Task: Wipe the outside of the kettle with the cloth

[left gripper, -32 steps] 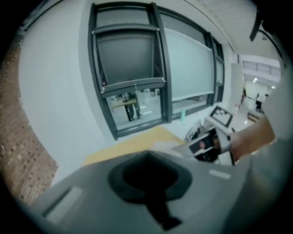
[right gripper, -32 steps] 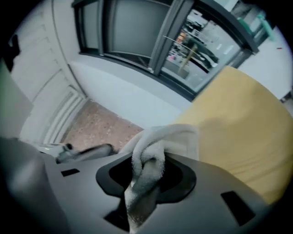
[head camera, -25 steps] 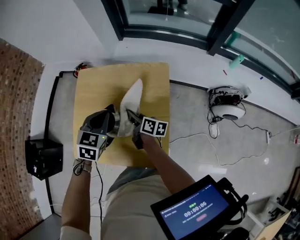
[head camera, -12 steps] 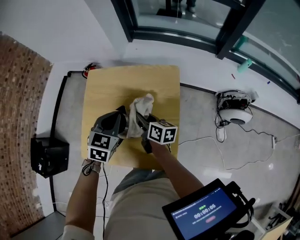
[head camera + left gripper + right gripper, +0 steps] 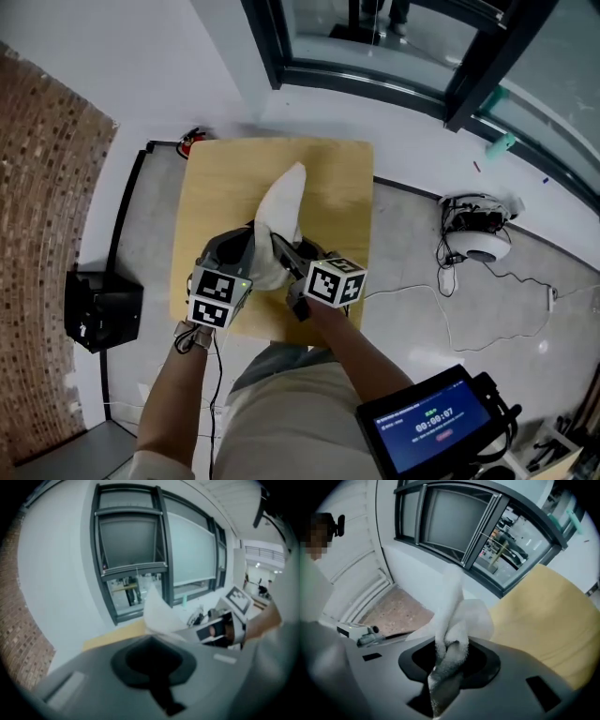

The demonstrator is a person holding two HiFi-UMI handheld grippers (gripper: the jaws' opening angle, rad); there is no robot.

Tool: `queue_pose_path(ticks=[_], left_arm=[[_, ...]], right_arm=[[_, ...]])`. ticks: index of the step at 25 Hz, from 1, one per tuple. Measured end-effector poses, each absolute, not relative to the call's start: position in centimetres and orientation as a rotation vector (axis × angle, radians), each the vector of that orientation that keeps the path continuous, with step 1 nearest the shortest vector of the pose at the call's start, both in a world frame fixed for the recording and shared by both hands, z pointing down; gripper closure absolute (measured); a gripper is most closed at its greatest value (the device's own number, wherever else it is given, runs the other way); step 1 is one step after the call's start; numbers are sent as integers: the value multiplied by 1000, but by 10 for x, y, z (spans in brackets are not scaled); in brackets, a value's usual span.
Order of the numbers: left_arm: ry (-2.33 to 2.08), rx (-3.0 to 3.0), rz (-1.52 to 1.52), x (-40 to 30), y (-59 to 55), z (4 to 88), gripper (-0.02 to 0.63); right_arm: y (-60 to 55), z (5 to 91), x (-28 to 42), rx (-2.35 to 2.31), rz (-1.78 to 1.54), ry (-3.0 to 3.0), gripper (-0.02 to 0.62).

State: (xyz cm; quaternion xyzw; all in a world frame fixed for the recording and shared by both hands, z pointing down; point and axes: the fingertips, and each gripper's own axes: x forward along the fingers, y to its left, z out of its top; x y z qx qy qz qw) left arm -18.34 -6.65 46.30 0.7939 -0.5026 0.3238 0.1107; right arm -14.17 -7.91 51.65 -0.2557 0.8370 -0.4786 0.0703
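Note:
A white cloth (image 5: 281,202) stands up in a tall peak over the wooden table (image 5: 225,178). My right gripper (image 5: 287,253) is shut on its lower end; in the right gripper view the bunched cloth (image 5: 452,625) runs down between the jaws. My left gripper (image 5: 255,259) sits just left of the cloth, its jaws hidden under the cloth and its own grey body. The left gripper view shows the cloth (image 5: 159,613) and the right gripper (image 5: 225,629) beyond it. I cannot make out a kettle in any view.
A black box (image 5: 103,314) stands on the floor left of the table, beside a brick wall (image 5: 47,234). A red object (image 5: 192,141) lies at the table's far left corner. A white round device (image 5: 483,239) with cables lies on the floor at right. A tablet screen (image 5: 431,422) hangs below.
The right gripper has risen with the cloth. The cloth was bunched low half a second ago and now stands stretched up in a peak. The left gripper has stayed put.

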Motion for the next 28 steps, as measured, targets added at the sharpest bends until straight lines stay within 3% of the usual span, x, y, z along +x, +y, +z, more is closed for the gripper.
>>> queue_pose_path(ticks=[4,5,9,12,14,16,20,26,28], left_arm=[[-1387,2321,850,-187,-64,471,604],[-1374,2285,720,-195,-58,466,569],[-1562,1878,106,-284,-16,469,566],[-1461,1705,0,-286,24,513,566],[-1437,1674,-74,-268,39,519,617],[-1386,1657,-134,-247,49,523,618],[-1276,1818,129,-195,76,530,615],[-1578,2248,611,-204,12,447,614],[-1501,2327,772,-200,-6,458,561]], right_arm=[[-86,626,-117,-1082,-1752,2538,472],[-80,624,-111,-1074,-1721,2612,472],[-40,546,-102,-823,-1575,2624,472],[-10,534,-114,-735,-1639,2547,471],[-8,535,-118,-734,-1642,2533,471],[-14,539,-117,-713,-1650,2542,471],[-20,541,-111,-632,-1646,2662,471],[-71,480,-127,-552,-1343,2710,472],[-71,480,-155,-497,-1331,2795,471]])
